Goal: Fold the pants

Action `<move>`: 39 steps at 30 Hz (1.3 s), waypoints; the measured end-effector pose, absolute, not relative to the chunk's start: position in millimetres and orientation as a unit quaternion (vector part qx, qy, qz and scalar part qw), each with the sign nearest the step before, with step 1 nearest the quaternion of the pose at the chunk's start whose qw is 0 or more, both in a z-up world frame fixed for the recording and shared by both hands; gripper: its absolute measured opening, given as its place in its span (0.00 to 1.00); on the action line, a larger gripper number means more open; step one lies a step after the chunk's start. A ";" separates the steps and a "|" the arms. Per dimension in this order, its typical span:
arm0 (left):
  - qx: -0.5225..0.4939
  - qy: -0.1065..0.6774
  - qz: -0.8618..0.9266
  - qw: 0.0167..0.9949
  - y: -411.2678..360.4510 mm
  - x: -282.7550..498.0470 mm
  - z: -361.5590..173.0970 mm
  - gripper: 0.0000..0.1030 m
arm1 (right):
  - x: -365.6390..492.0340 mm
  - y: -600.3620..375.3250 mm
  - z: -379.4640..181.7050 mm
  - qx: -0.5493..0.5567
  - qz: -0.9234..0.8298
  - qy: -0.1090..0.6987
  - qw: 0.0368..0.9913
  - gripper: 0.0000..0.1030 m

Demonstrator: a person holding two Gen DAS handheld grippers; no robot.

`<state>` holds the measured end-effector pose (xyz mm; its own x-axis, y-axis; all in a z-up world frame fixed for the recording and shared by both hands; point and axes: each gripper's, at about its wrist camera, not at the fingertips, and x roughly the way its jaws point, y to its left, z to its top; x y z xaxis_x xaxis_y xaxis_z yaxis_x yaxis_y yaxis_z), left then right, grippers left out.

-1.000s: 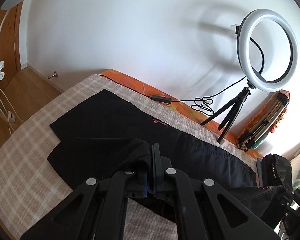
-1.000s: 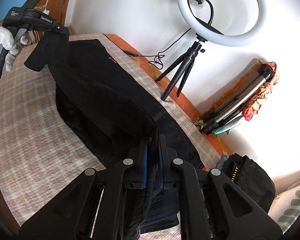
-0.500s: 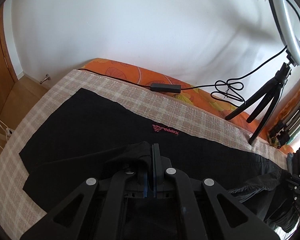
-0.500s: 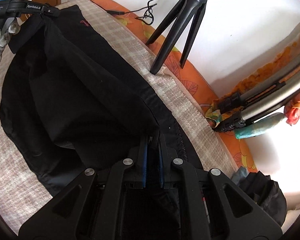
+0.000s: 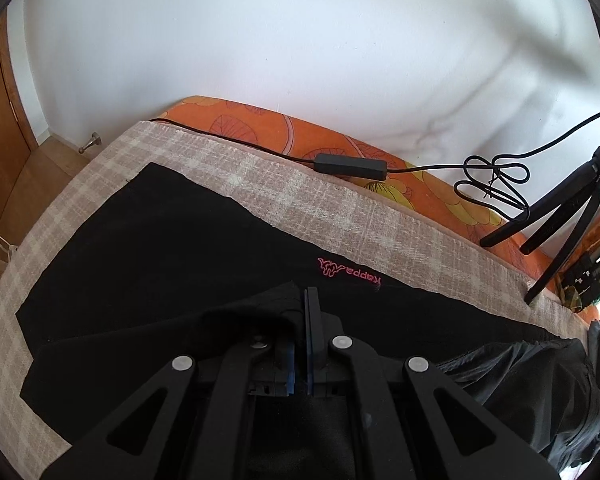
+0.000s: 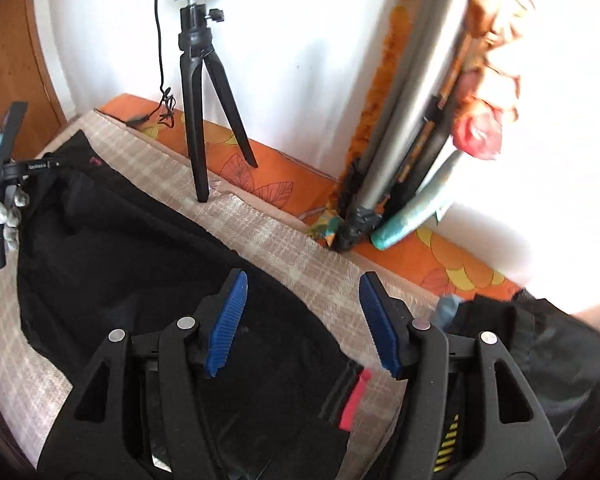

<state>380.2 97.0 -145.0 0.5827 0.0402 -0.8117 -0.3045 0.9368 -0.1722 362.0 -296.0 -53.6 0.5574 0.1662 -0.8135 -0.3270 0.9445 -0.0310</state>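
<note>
The right gripper has let go and gapes empty; the left gripper stays clamped on the pants along the bed's far edge. Tugging could skew the fold.

One pair of pants, two tools, one tripod.

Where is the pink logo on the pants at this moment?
In the left wrist view, the pink logo sits on the pants near their far edge, just ahead and right of the left gripper.
</note>
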 end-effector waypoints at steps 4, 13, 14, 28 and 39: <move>-0.128 0.455 0.098 0.876 94.3 386.8 -141.0 0.01 | 335.4 -284.7 -62.4 -0.102 0.158 0.464 0.866 0.60; -0.183 0.534 0.046 0.824 125.9 406.5 -135.3 0.06 | 324.2 -241.0 -133.1 -0.187 0.149 0.509 0.827 0.60; -0.198 0.532 0.039 0.822 132.9 406.1 -132.2 0.06 | 325.5 -242.6 -136.2 -0.182 0.146 0.512 0.827 0.60; -0.264 0.541 -0.068 0.796 201.7 406.7 -105.5 0.09 | 322.6 -248.5 -141.9 -0.158 0.133 0.511 0.834 0.60; -0.167 0.497 0.079 0.848 273.6 378.0 -47.6 0.09 | 320.5 -244.8 -139.3 -0.165 0.126 0.507 0.837 0.60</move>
